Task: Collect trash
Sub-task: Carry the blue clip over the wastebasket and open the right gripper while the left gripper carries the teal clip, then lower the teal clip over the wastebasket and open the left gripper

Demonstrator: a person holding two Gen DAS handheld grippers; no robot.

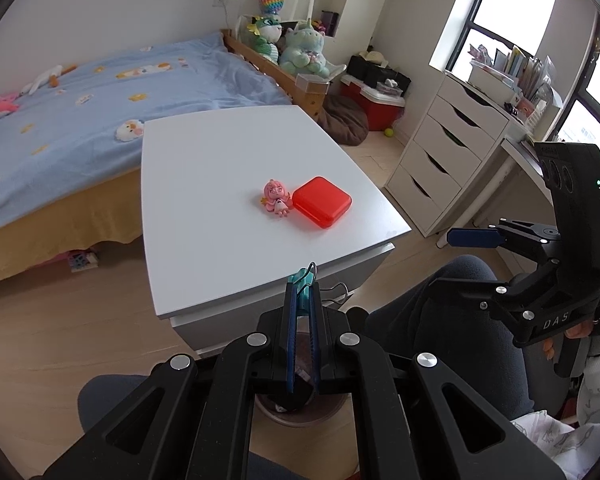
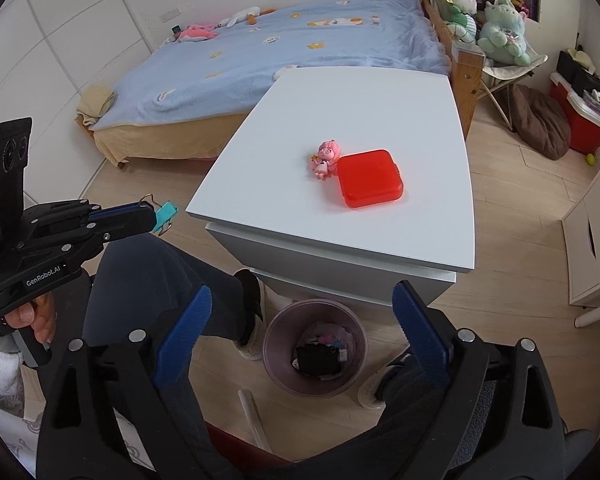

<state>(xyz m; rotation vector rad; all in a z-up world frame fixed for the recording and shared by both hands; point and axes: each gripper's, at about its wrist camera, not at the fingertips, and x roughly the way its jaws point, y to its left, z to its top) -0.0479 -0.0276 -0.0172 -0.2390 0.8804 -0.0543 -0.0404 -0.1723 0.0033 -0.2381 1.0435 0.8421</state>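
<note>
We're pinching the teal binder clip (image 1: 302,280) in the fully closed left gripper (image 1: 303,286) above the trash bin (image 2: 276,360) for dropping, while keeping the right gripper (image 2: 302,334) spread wide and empty over the bin.

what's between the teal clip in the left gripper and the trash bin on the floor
Nothing visible. The left gripper is shut on the teal binder clip off the near edge of the white table. The bin stands open-topped on the floor below, beside the person's feet.
</note>
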